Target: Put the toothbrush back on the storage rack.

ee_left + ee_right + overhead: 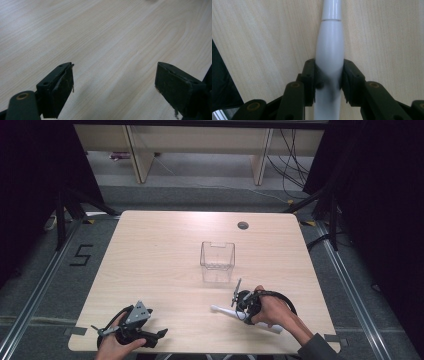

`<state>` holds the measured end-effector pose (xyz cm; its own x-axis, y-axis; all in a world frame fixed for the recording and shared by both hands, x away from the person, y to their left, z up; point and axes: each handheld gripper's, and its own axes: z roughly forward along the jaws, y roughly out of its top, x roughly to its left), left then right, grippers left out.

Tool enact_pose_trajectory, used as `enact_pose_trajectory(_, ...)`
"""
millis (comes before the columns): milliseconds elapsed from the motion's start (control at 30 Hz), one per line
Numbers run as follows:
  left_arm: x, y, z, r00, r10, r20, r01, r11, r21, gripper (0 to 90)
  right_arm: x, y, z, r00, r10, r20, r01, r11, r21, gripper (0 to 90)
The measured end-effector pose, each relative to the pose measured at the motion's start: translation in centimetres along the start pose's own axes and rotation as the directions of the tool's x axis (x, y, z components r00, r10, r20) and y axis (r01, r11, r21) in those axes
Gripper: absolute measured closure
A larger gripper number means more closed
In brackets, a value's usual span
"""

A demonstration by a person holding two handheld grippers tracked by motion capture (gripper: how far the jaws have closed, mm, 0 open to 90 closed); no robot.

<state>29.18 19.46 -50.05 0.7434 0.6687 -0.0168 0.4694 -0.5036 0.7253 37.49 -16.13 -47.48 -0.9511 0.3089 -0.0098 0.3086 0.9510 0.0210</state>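
Observation:
A long white plastic handle (pixel 223 311), shaped like an electric toothbrush body, lies low over the wooden table (pixel 165 250) near the front right. My right gripper (pixel 244 306) is shut on the white handle (pixel 329 50); in the right gripper view both black jaws press its sides and it runs straight away from the camera. A clear plastic box (pixel 217 255) stands open-topped near the table's middle, beyond the right gripper. My left gripper (pixel 134 327) rests at the front left corner, held in a hand. In the left gripper view its jaws stand wide apart over bare wood (pixel 112 50), open with nothing between them.
A round cable hole (pixel 243 225) sits near the table's far edge. Wooden furniture legs (pixel 140 155) and loose cables (pixel 292 155) stand on the floor behind. Black stands flank the table at left (pixel 62 210) and right (pixel 327 205). A "5" mark (pixel 81 255) is on the floor.

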Motion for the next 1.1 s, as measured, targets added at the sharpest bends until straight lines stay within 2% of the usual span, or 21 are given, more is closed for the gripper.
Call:
enact_pose_trajectory(200, 0.0, 0.0, 0.0, 1.0000, -0.003, 0.000, 0.003, 1.0000, -0.001, 14.7, -0.3, -0.5, -0.2, 1.0000, 0.004, -0.003, -0.004, 0.999, -0.033, 66.4)
enact_pose_trajectory(267, 0.0, 0.0, 0.0, 1.0000, -0.006, -0.001, 0.006, 1.0000, -0.003, 14.7, -0.3, -0.7, -0.6, 0.9994, 0.034, -0.001, -0.034, 0.999, -0.042, 66.4)
enact_pose_trajectory(300, 0.0, 0.0, 0.0, 1.0000, -0.005, -0.001, 0.005, 1.0000, -0.002, 14.7, -0.4, -0.8, -0.7, 0.9999, 0.015, 0.006, -0.015, 0.998, -0.058, 66.4)
enact_pose_trajectory(367, 0.0, 0.0, 0.0, 1.0000, -0.005, -0.001, 0.005, 1.0000, -0.002, 14.7, -0.2, -1.0, -1.2, 0.9991, 0.041, 0.012, -0.040, 0.996, -0.076, 66.4)
enact_pose_trajectory(433, 0.0, 0.0, 0.0, 1.0000, -0.006, -0.002, 0.006, 1.0000, -0.003, 14.7, -0.4, -1.3, -1.6, 0.9993, 0.035, 0.011, -0.033, 0.994, -0.103, 66.5)
enact_pose_trajectory(500, 0.0, 0.0, 0.0, 1.0000, -0.008, -0.002, 0.008, 1.0000, -0.004, 14.7, -0.4, -1.5, -2.3, 0.9987, 0.050, 0.012, -0.048, 0.990, -0.131, 66.5)
enact_pose_trajectory(533, 0.0, 0.0, 0.0, 1.0000, -0.008, -0.002, 0.008, 1.0000, -0.004, 14.7, -0.3, -1.6, -2.7, 0.9972, 0.074, 0.002, -0.073, 0.985, -0.158, 66.5)
enact_pose_trajectory(567, 0.0, 0.0, 0.0, 1.0000, -0.009, -0.002, 0.009, 0.9999, -0.004, 14.7, -0.4, -1.8, -3.0, 0.9980, 0.062, -0.003, -0.062, 0.980, -0.190, 66.5)
enact_pose_trajectory(600, 0.0, 0.0, 0.0, 1.0000, -0.009, -0.002, 0.009, 0.9999, -0.004, 14.7, -0.4, -1.9, -3.5, 0.9969, 0.079, -0.001, -0.077, 0.977, -0.199, 66.5)
enact_pose_trajectory(633, 0.0, 0.0, 0.0, 0.9999, -0.010, 0.000, 0.010, 0.9999, -0.005, 14.7, -0.7, -2.2, -3.9, 0.9978, 0.066, 0.005, -0.064, 0.972, -0.226, 66.5)
enact_pose_trajectory(667, 0.0, 0.0, 0.0, 0.9999, -0.010, -0.002, 0.010, 0.9999, -0.003, 14.7, -0.7, -2.3, -4.1, 0.9971, 0.077, 0.005, -0.073, 0.968, -0.238, 66.5)
enact_pose_trajectory(767, 0.0, 0.0, 0.0, 0.9999, -0.011, -0.002, 0.011, 0.9999, -0.004, 14.7, -1.1, -2.8, -4.8, 0.9957, 0.085, 0.036, -0.070, 0.947, -0.312, 66.5)
enact_pose_trajectory(800, 0.0, 0.0, 0.0, 1.0000, -0.010, 0.000, 0.010, 0.9999, -0.003, 14.7, -1.2, -3.0, -5.1, 0.9943, 0.100, 0.036, -0.083, 0.940, -0.332, 66.5)
enact_pose_trajectory(833, 0.0, 0.0, 0.0, 1.0000, -0.010, 0.000, 0.010, 0.9999, -0.003, 14.7, -1.2, -3.0, -5.1, 0.9943, 0.100, 0.036, -0.083, 0.940, -0.332, 66.5)
enact_pose_trajectory(867, 0.1, 0.0, 0.0, 1.0000, -0.010, -0.001, 0.010, 0.9999, -0.002, 14.7, -1.4, -3.4, -5.5, 0.9922, 0.121, 0.029, -0.101, 0.920, -0.379, 66.5)
enact_pose_trajectory(967, 0.1, 0.0, 0.1, 0.9999, -0.007, -0.008, 0.007, 1.0000, -0.006, 14.7, -1.9, -3.8, -6.0, 0.9892, 0.140, 0.044, -0.106, 0.891, -0.441, 66.5)
enact_pose_trajectory(1000, 0.1, 0.0, 0.1, 0.9999, -0.007, -0.008, 0.007, 1.0000, -0.006, 14.7, -1.9, -4.0, -6.2, 0.9846, 0.170, 0.040, -0.135, 0.884, -0.449, 66.5)
enact_pose_trajectory(1067, 0.0, 0.0, 0.1, 0.9998, -0.021, 0.000, 0.021, 0.9997, -0.011, 14.7, -2.3, -4.3, -6.4, 0.9844, 0.169, 0.050, -0.123, 0.862, -0.492, 66.5)
enact_pose_trajectory(1100, 0.0, 0.0, 0.1, 0.9998, -0.021, -0.002, 0.021, 0.9997, -0.012, 14.7, -2.4, -4.3, -6.4, 0.9836, 0.177, 0.035, -0.137, 0.857, -0.498, 66.5)
